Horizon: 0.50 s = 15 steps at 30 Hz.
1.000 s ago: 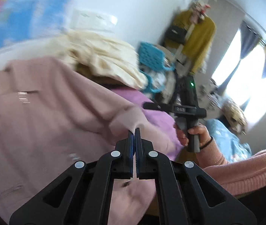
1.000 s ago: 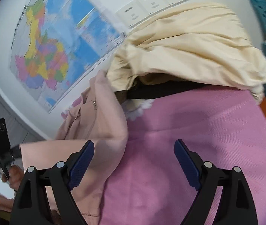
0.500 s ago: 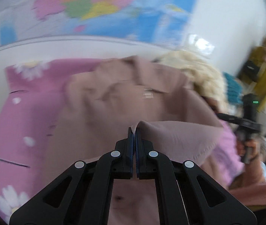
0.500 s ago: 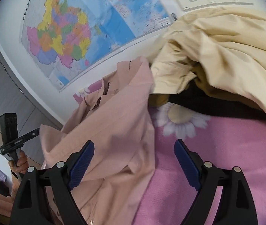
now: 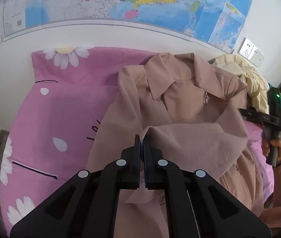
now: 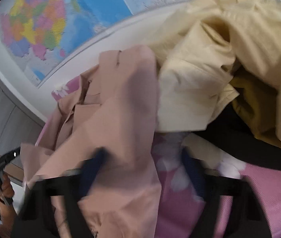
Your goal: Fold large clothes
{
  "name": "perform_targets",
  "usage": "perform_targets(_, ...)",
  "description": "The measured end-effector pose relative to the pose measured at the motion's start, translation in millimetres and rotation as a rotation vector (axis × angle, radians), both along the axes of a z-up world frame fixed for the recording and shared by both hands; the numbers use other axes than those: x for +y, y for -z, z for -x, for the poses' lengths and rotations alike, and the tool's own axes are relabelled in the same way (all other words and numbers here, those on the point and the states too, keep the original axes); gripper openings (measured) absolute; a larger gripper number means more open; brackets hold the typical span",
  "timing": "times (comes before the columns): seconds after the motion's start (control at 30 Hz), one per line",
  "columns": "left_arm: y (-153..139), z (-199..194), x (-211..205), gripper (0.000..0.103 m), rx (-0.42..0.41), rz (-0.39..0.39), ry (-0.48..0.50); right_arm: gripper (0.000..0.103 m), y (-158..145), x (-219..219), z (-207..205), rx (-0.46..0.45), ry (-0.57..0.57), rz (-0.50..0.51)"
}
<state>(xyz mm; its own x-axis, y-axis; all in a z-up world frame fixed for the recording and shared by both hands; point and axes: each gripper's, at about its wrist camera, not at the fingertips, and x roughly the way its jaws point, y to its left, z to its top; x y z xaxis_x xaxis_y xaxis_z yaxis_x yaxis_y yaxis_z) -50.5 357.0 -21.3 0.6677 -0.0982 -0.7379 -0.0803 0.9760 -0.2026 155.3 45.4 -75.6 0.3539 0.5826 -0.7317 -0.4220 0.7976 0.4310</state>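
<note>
Setting: home bedroom. Indicators: bed with pink daisy-print sheet, wall map and wall sockets ahead of the hand-held gripper, heaped cream clothing.

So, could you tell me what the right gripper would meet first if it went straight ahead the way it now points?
Most likely the pink jacket: its fabric already lies between the fingers of the right gripper, which look open. Beyond it sits the cream garment pile. The picture is motion-blurred, so depth is uncertain.
</note>
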Motion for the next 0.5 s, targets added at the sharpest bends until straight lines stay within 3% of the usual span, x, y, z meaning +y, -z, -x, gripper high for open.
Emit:
perform_targets(0.03,0,1,-1,0.005,0.000,0.000,0.007,0.005,3,-2,-7,0.031,0.008,-0.010)
perform_targets(0.07,-1,0,-2,0.006,0.000,-0.007,0.012,0.004,2,-4,-9,0.028,0.027,-0.002)
perform_targets(0.33,-8,-11,-19,0.010,-0.025,-0.032,0.097,0.003,-46,-44,0,-0.086,0.143,0.002)
perform_targets(0.4,-3,-24,-26,0.020,-0.001,-0.048,0.129,0.003,-44,-44,-5,-0.075,0.152,0.027)
perform_targets(0.43,1,-28,-27,0.030,0.010,-0.055,0.128,0.004,-39,-41,-7,-0.068,0.150,0.063)
perform_targets(0.5,12,-41,-30,0.030,0.052,-0.086,0.131,0.010,-38,-32,-8,-0.074,0.154,0.114)
